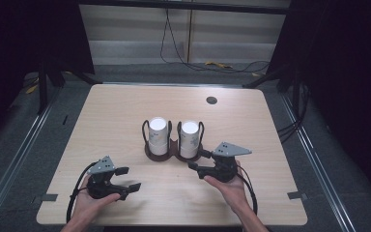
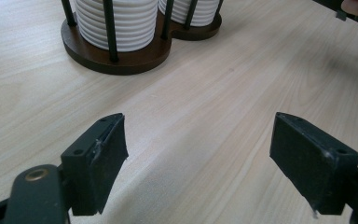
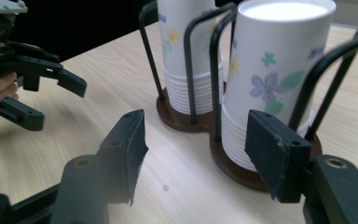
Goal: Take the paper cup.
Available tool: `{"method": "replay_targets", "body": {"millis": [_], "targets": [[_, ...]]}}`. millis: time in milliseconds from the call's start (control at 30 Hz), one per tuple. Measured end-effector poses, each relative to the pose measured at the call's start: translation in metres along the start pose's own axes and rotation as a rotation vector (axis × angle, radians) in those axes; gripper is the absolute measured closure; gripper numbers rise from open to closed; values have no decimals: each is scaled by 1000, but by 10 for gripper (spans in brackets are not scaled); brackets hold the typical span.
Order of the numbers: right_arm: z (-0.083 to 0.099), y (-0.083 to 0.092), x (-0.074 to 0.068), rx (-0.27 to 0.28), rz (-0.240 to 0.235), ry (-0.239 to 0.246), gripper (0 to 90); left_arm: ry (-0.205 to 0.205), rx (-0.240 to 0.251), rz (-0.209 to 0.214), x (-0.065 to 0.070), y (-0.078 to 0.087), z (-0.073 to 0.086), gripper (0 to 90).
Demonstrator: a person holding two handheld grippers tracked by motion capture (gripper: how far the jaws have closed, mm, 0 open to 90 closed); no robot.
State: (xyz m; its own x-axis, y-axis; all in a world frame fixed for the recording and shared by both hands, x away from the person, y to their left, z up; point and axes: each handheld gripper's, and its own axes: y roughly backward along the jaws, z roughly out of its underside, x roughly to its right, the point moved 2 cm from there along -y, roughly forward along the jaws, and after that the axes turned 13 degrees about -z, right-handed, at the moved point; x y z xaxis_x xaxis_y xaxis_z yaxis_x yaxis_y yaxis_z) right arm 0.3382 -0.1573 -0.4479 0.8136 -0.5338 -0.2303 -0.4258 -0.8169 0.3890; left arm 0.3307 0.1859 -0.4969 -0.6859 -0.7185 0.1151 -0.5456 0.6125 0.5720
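Two stacks of white paper cups with flower prints stand upside down in a dark wooden holder [image 1: 174,155] with black wire posts, at the middle of the table. The left stack [image 1: 158,135] and the right stack [image 1: 189,137] stand side by side. My left gripper [image 1: 129,178] is open near the table's front left, its jaws [image 2: 198,140] wide over bare wood and pointing toward the holder [image 2: 121,60]. My right gripper [image 1: 198,160] is open just in front and right of the holder. Its jaws [image 3: 196,135] hold nothing, and the right stack [image 3: 275,70] rises close behind its right jaw.
The light wooden table [image 1: 125,111] has a round black grommet [image 1: 211,100] at the back right. The left gripper [image 3: 56,103] appears far off in the right gripper view. Black curtains flank the table, with cables on the floor [image 1: 212,65] behind it.
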Motion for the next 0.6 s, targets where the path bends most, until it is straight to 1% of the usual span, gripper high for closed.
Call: {"method": "replay_targets", "body": {"millis": [100,167,200,233,300,333,433,467,600], "targets": [[-7,-1,-1,6,-13,5,382,7,-7,0,0,-1,1,187],[-14,-2,-1,6,-25,13,407,5,-4,-1,1,-1,1,187],[-14,-2,-1,6,-25,13,407,5,-4,-1,1,-1,1,187],[-20,-5,-1,1,-31,21,393,6,-4,0,1,-1,1,187],[-22,-5,-1,0,-33,25,397,4,-6,-1,1,-1,1,187],[-28,-9,-1,-3,-42,33,390,2,-6,-1,0,-1,1,187],[-33,-11,-1,-7,-48,34,389,-1,-10,-5,0,-1,1,187],[-39,-14,0,-9,-48,40,399,7,-16,-9,-1,-1,2,187],[-46,-18,1,-13,-58,43,407,8,-8,-11,-2,0,2,188]]}}
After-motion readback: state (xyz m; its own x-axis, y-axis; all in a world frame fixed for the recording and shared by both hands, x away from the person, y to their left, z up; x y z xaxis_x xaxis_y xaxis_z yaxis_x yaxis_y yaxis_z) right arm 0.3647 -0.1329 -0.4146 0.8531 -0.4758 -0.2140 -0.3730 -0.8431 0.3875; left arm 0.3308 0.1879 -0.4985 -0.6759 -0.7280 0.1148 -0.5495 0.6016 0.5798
